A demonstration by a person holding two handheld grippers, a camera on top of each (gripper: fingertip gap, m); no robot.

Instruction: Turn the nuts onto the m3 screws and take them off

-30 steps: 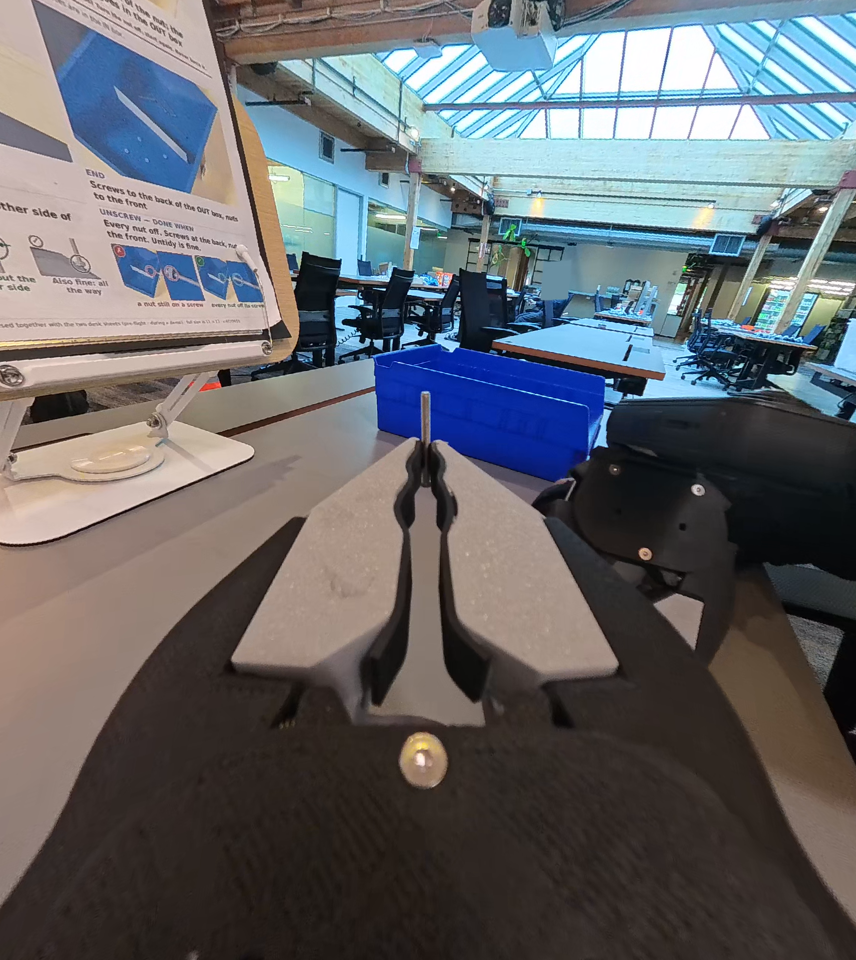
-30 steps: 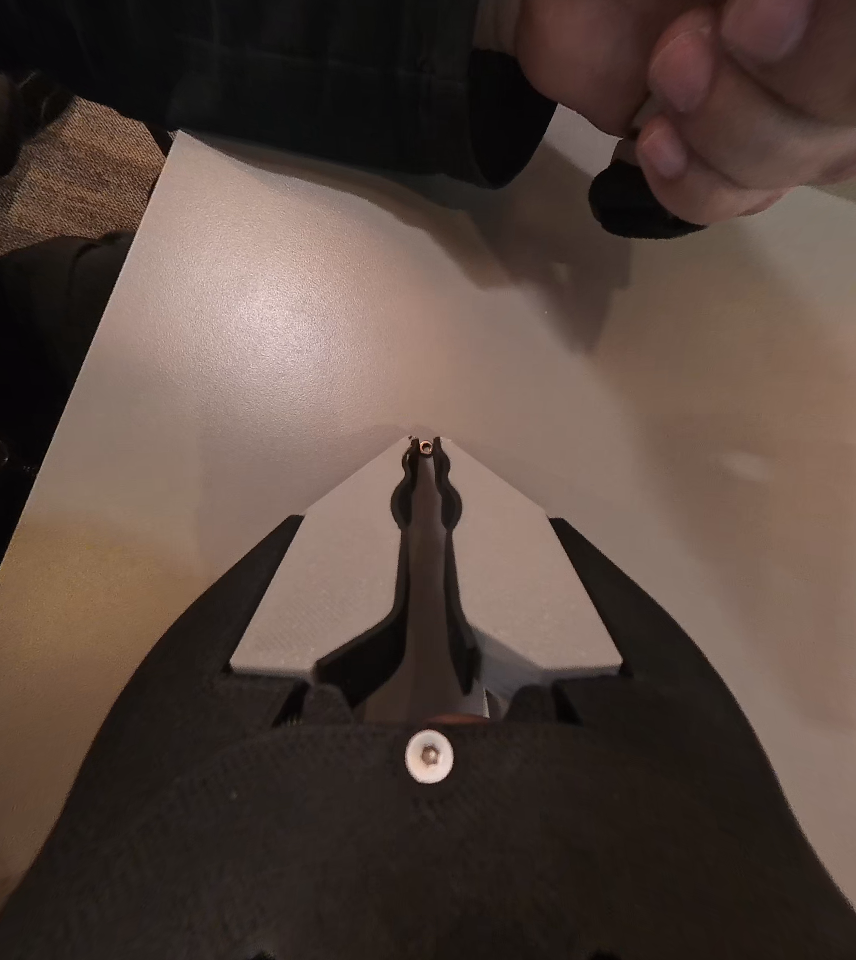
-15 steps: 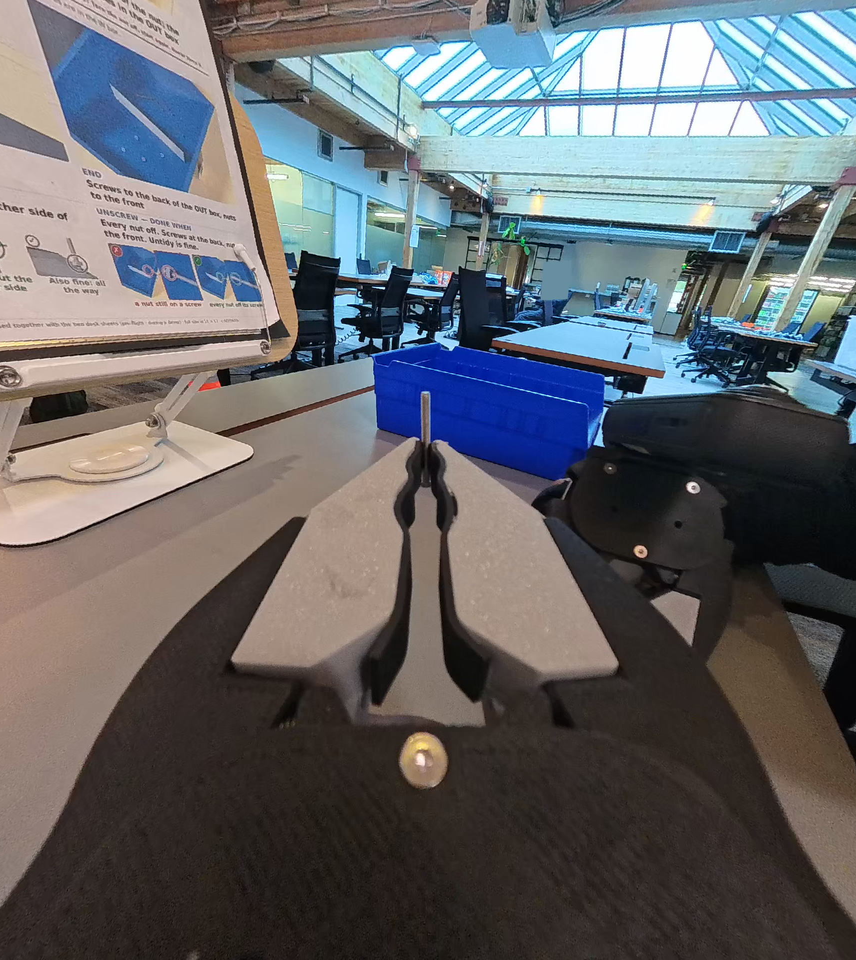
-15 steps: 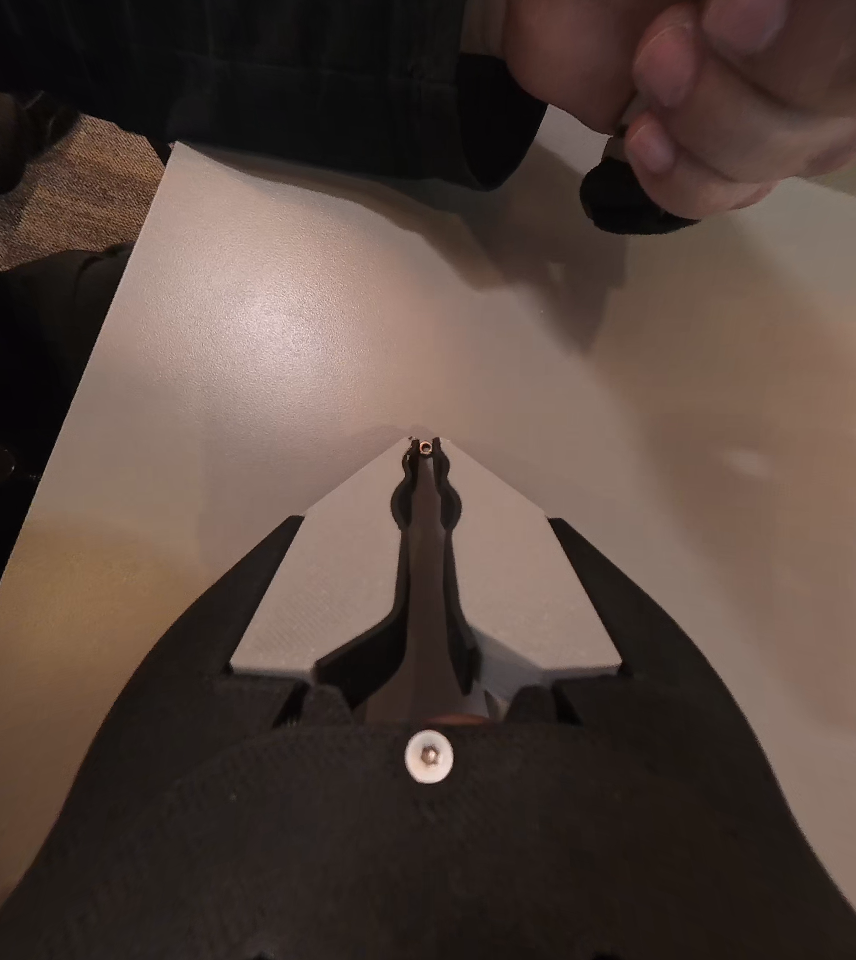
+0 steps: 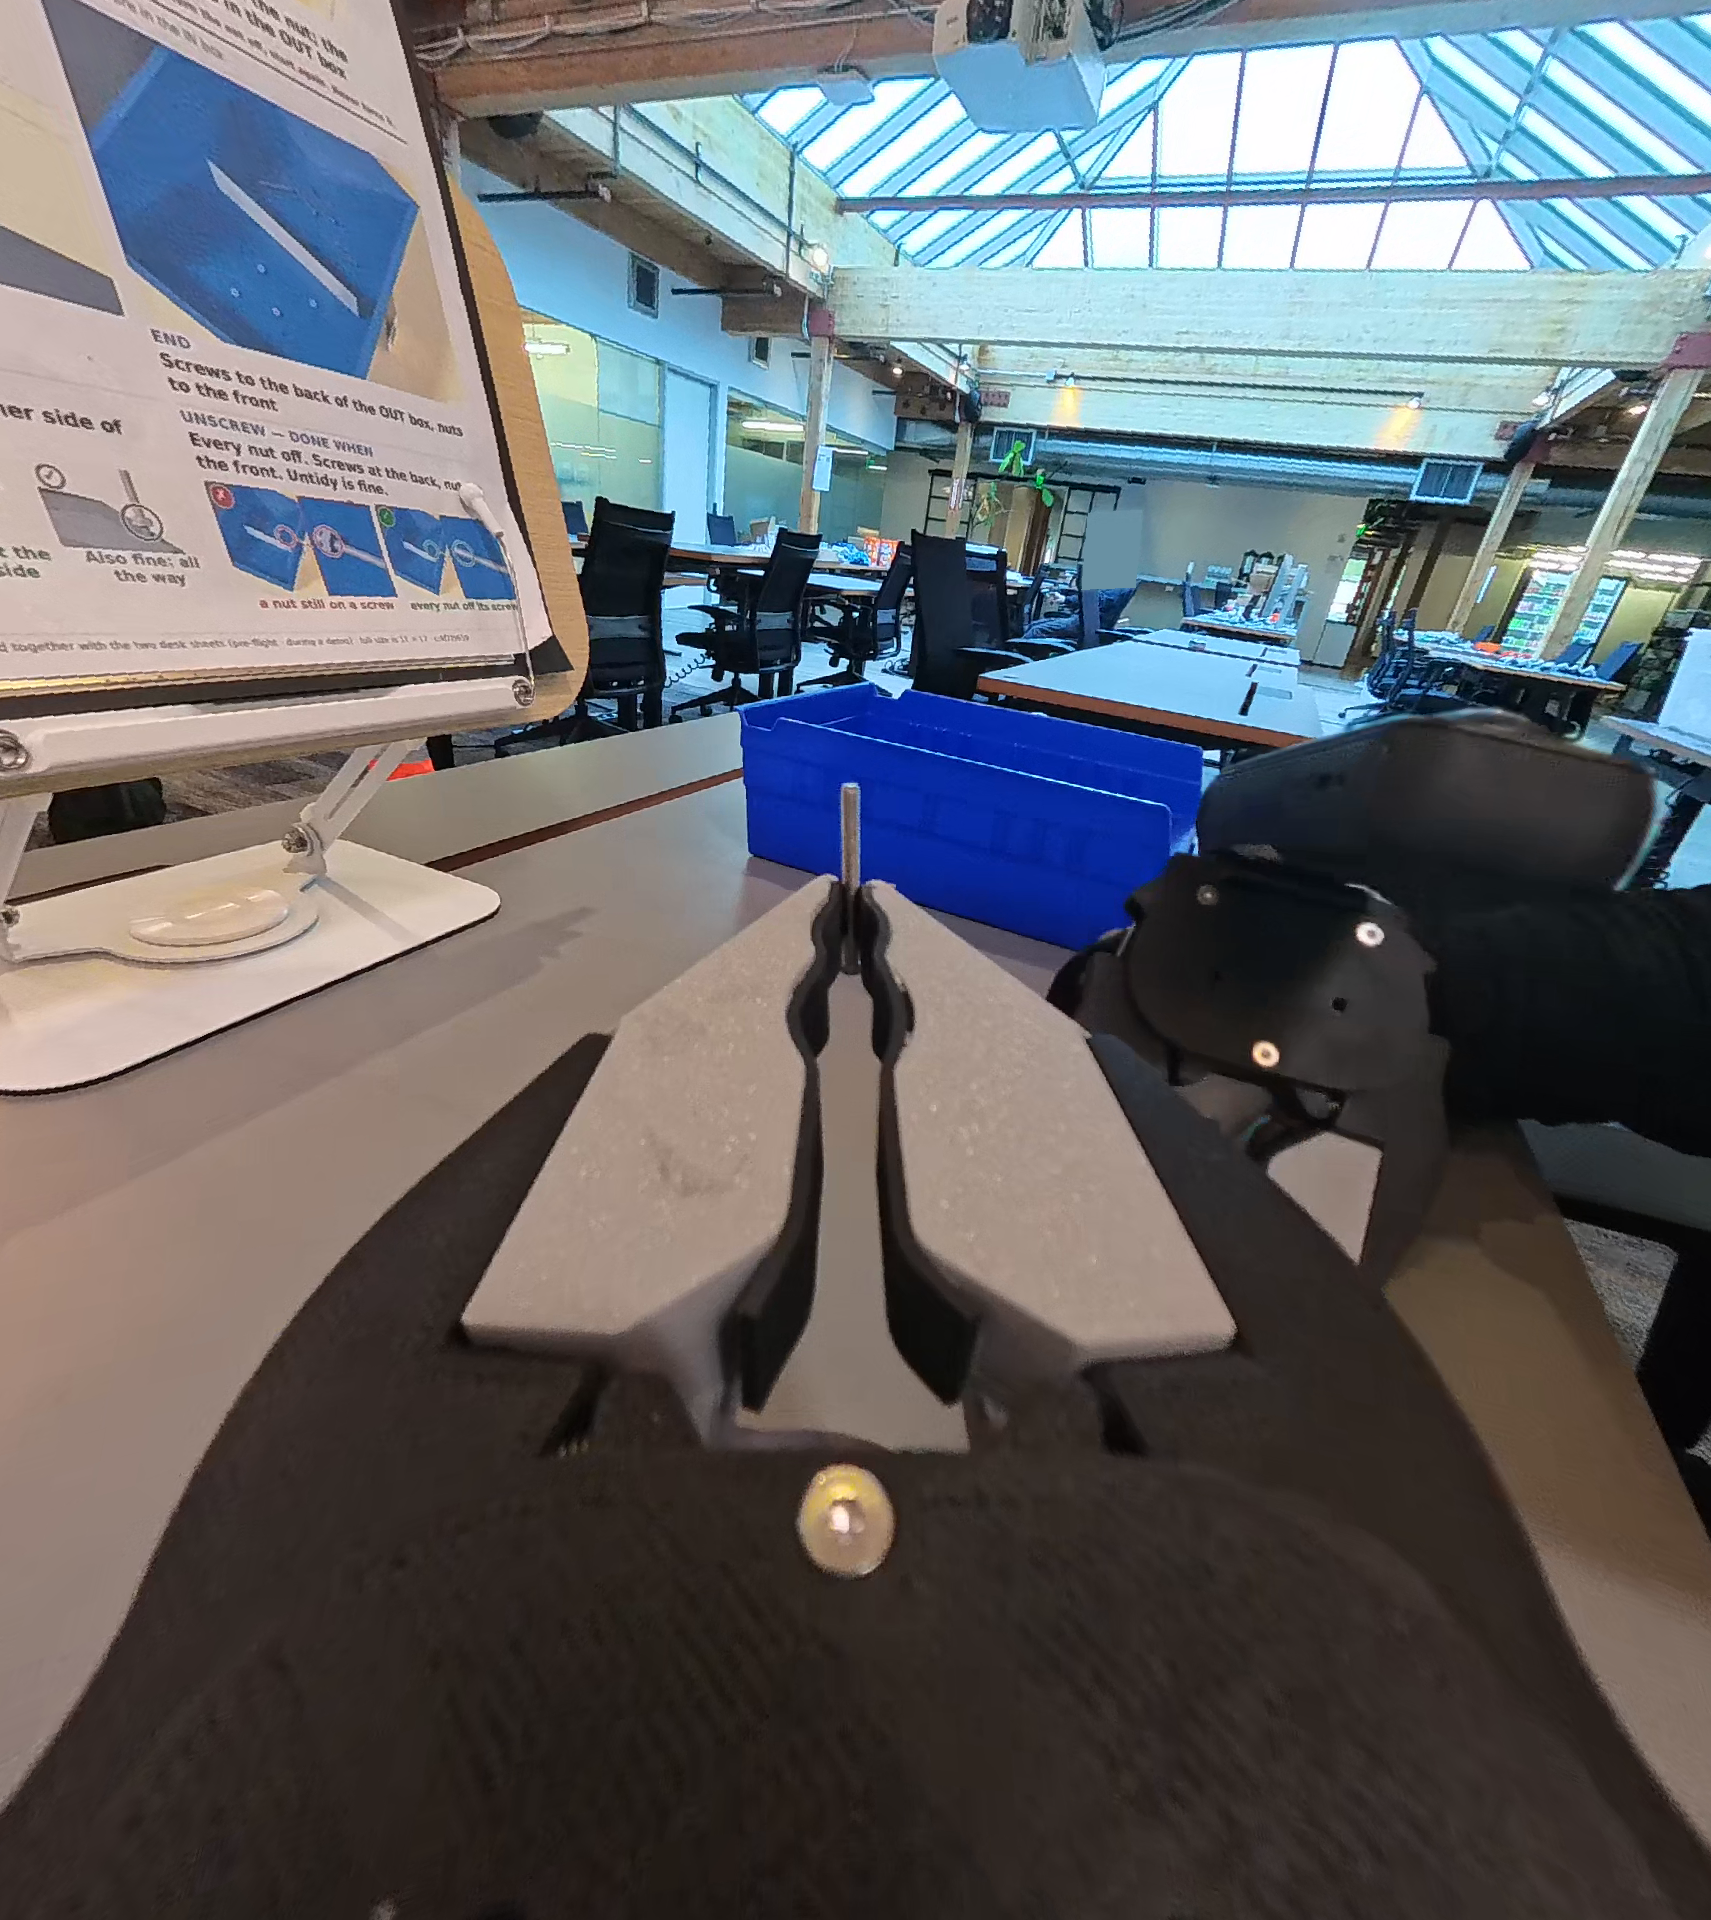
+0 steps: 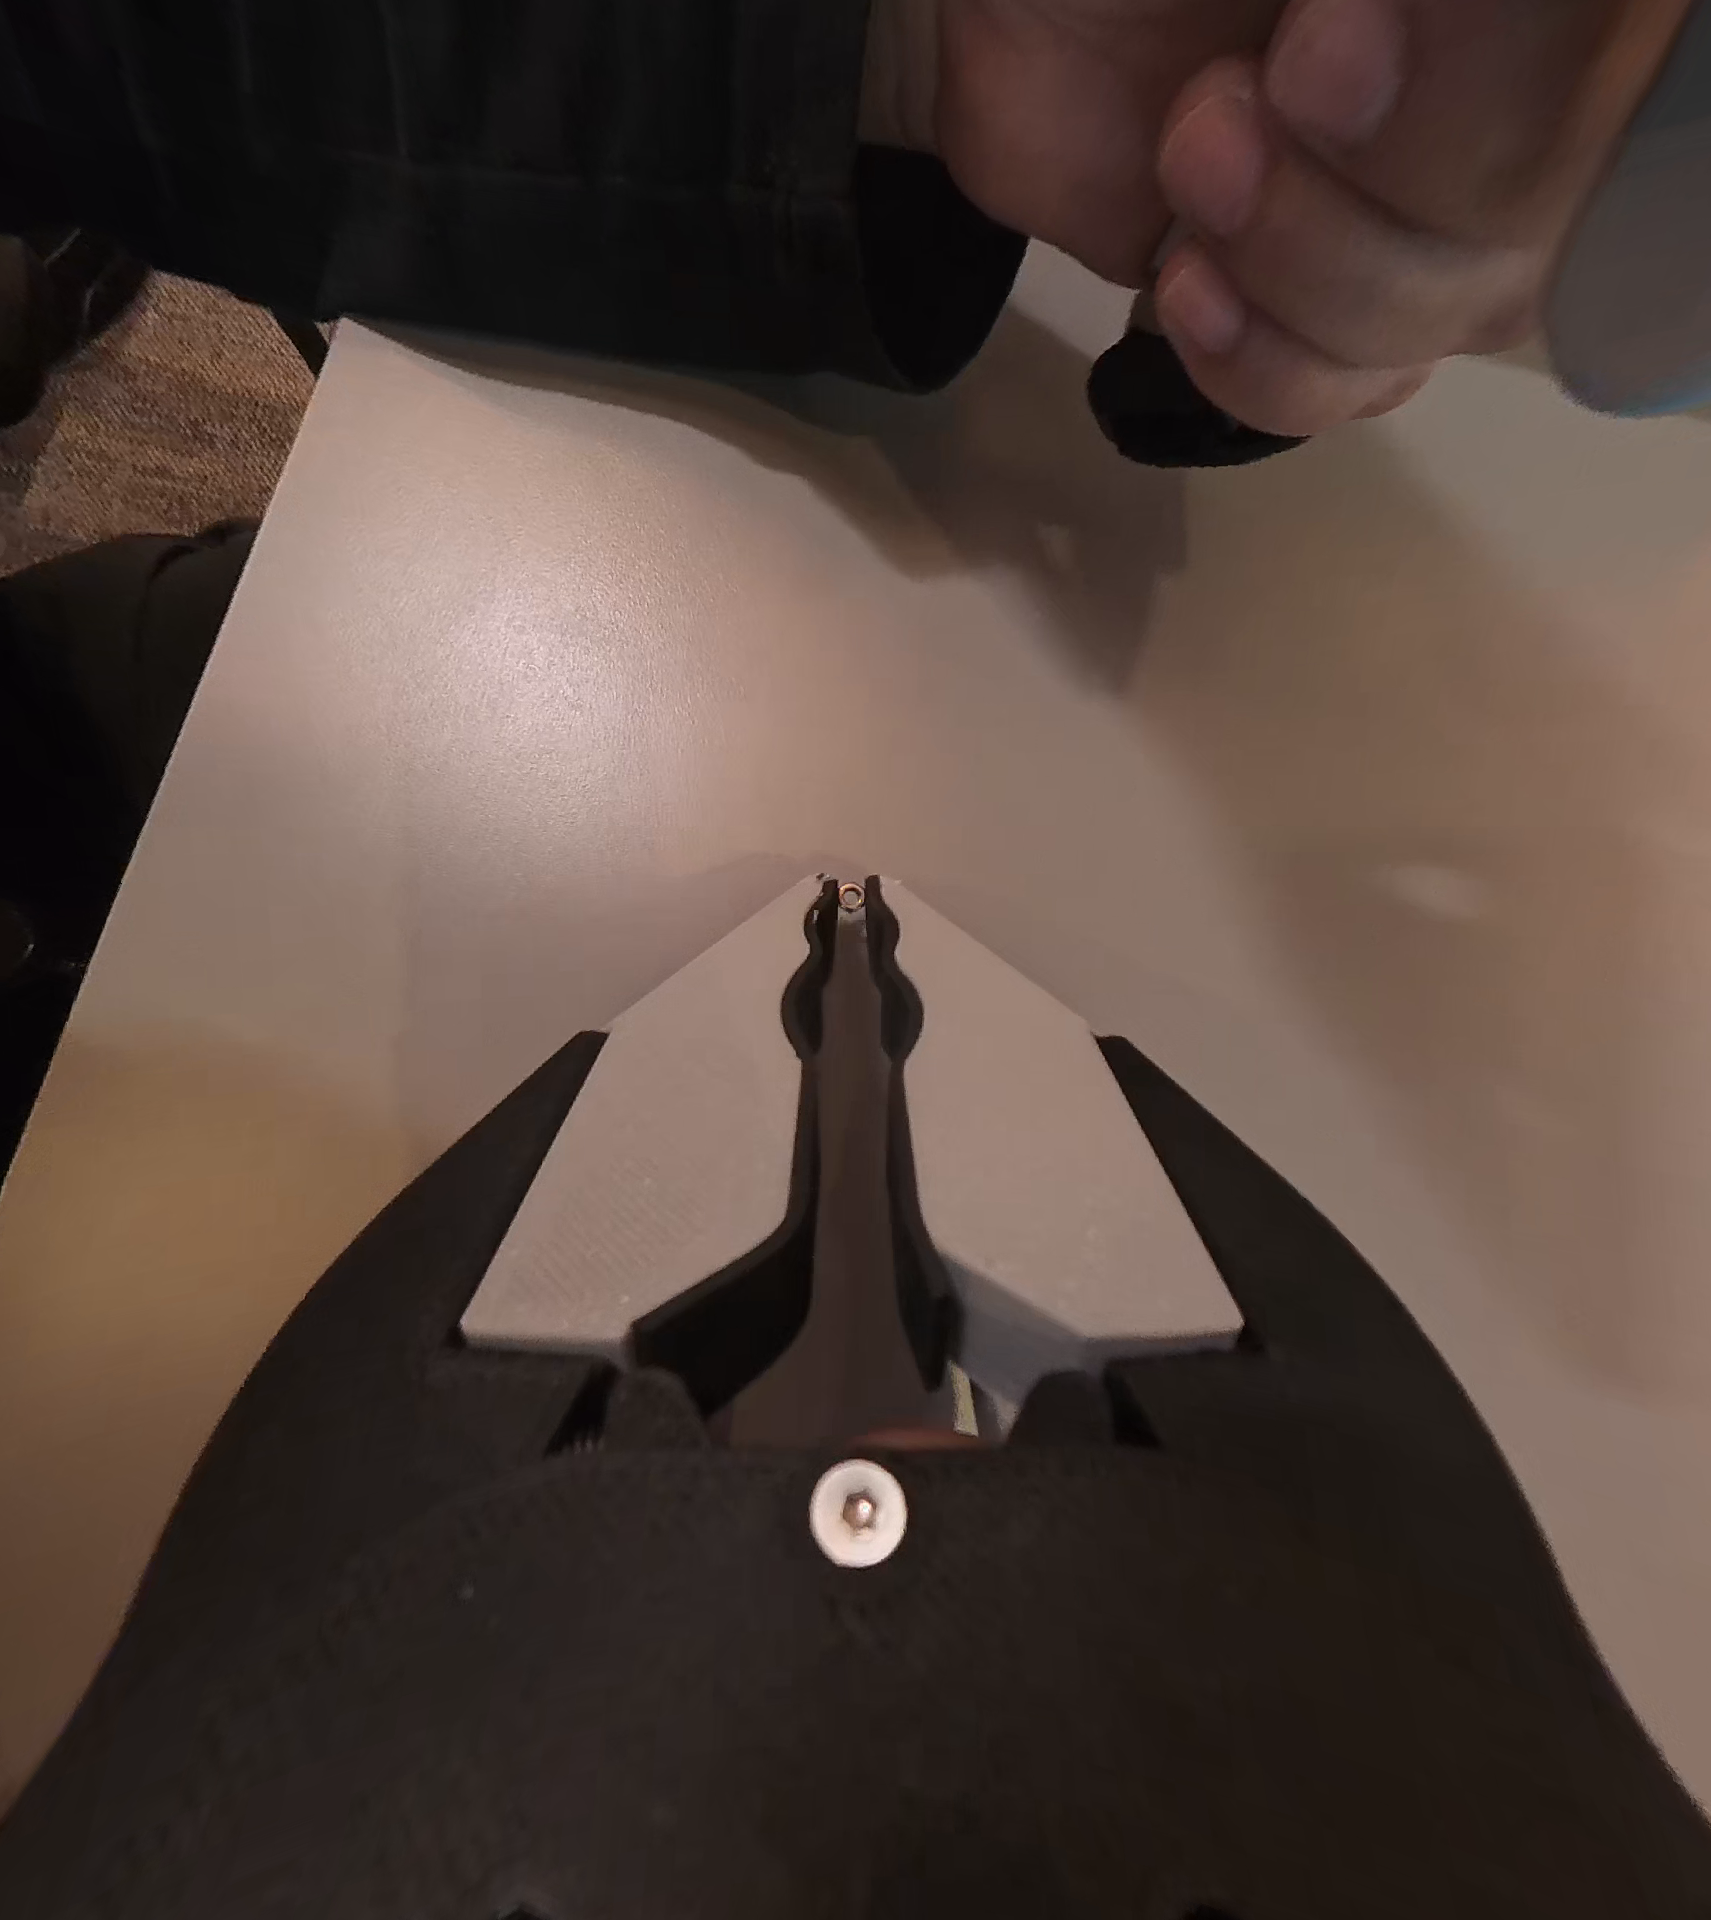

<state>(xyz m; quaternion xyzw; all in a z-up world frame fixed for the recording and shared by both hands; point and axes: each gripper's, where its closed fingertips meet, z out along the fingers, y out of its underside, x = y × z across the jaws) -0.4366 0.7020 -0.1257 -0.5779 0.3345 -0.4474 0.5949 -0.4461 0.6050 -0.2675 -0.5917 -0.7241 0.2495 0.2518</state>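
At far left an instruction sheet on a white stand (image 5: 207,935) stood on the grey table (image 5: 207,1195); right of it the left gripper (image 5: 849,914) clamped an m3 screw (image 5: 849,831) upright, a blue bin (image 5: 965,831) behind. Farther right, the right gripper (image 6: 851,896) pinched a small nut (image 6: 851,894) above the table. Threading should go best with the nut's hole centred squarely over the screw tip before turning gently.

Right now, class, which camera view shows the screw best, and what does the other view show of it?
The left wrist view: the screw stands upright, pinched at its lower end by the shut left gripper, clear against the blue bin. The right wrist view shows no screw, only a small nut held at the right gripper's tips.
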